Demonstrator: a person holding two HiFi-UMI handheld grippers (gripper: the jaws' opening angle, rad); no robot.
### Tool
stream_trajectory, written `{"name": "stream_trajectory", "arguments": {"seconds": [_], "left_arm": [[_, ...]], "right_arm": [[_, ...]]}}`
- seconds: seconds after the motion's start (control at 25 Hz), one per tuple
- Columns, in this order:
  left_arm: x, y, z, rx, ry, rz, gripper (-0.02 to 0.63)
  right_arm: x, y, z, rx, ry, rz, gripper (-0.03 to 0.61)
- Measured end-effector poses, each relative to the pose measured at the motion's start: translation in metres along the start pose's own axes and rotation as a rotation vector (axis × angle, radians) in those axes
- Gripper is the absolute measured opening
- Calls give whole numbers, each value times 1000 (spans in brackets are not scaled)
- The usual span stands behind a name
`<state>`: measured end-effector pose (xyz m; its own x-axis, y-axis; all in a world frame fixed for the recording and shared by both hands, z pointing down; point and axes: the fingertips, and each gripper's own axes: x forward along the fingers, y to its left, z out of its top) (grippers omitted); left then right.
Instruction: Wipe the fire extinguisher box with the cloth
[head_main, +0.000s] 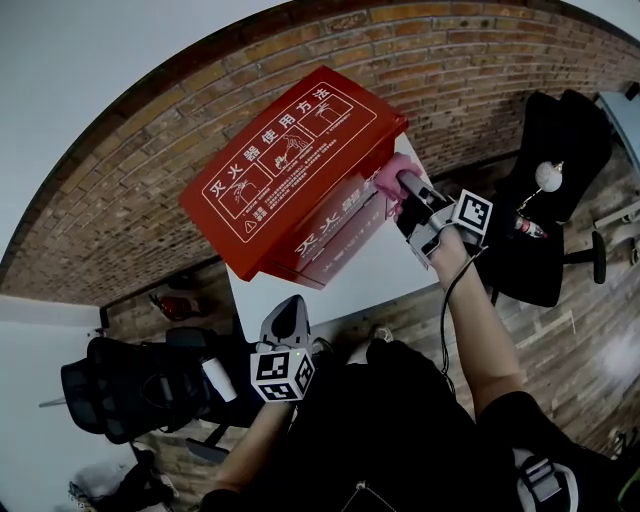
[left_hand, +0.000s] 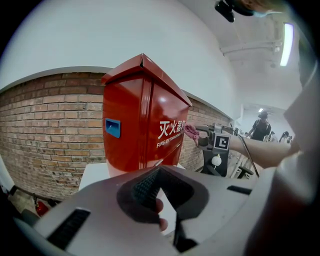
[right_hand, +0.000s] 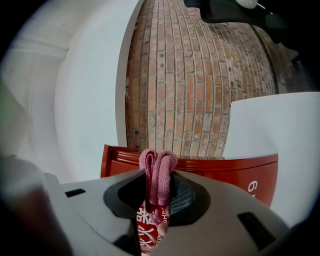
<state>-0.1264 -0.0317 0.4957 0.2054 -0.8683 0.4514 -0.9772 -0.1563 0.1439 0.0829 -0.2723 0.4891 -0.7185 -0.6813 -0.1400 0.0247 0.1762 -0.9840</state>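
Fingers (right_hand: 184, 196) of the right gripper (right_hand: 160, 186) pinch a folded pink cloth (right_hand: 159, 167); its doubled edge sticks up above the jaws. Left gripper (left_hand: 159, 172): jaws pressed together at the tips, nothing between them.

Fire extinguisher box (head_main: 300, 170): red, upright on a white table (head_main: 375, 270), standing toward the table's far side by the wall. White pictograms and characters on its sloped lid; more white lettering on the front face. Small blue recess (left_hand: 112, 127) on the side panel, seen from the left gripper view.

Cloth position: at the right-hand end of the box's front face, near the top corner. Head view shows it (head_main: 390, 180) right up against the red panel; contact looks likely but I cannot confirm it. Right gripper (head_main: 415, 205) sits just behind it, over the table. Left gripper (head_main: 285, 322) is low at the near table edge, well apart from the box.

Surface: tabletop plain white and matte; nothing else stands on the part that shows.

Room: brick wall (head_main: 150, 200) behind the table, white plaster above it. Wood plank floor (head_main: 580, 330). Black office chair (head_main: 560, 200) to the right, another black chair (head_main: 130, 385) to the left. Left gripper view shows a strip light (left_hand: 287, 37) on a white ceiling and a person (left_hand: 261, 126) standing far off.
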Motion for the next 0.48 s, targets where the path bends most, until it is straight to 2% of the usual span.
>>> {"name": "stream_trajectory", "arguments": {"seconds": [0.48], "left_arm": [[0,1,-6,-16,14,9,28]], "right_arm": [[-4,-32,-2,-28,-6,-44,110]]}}
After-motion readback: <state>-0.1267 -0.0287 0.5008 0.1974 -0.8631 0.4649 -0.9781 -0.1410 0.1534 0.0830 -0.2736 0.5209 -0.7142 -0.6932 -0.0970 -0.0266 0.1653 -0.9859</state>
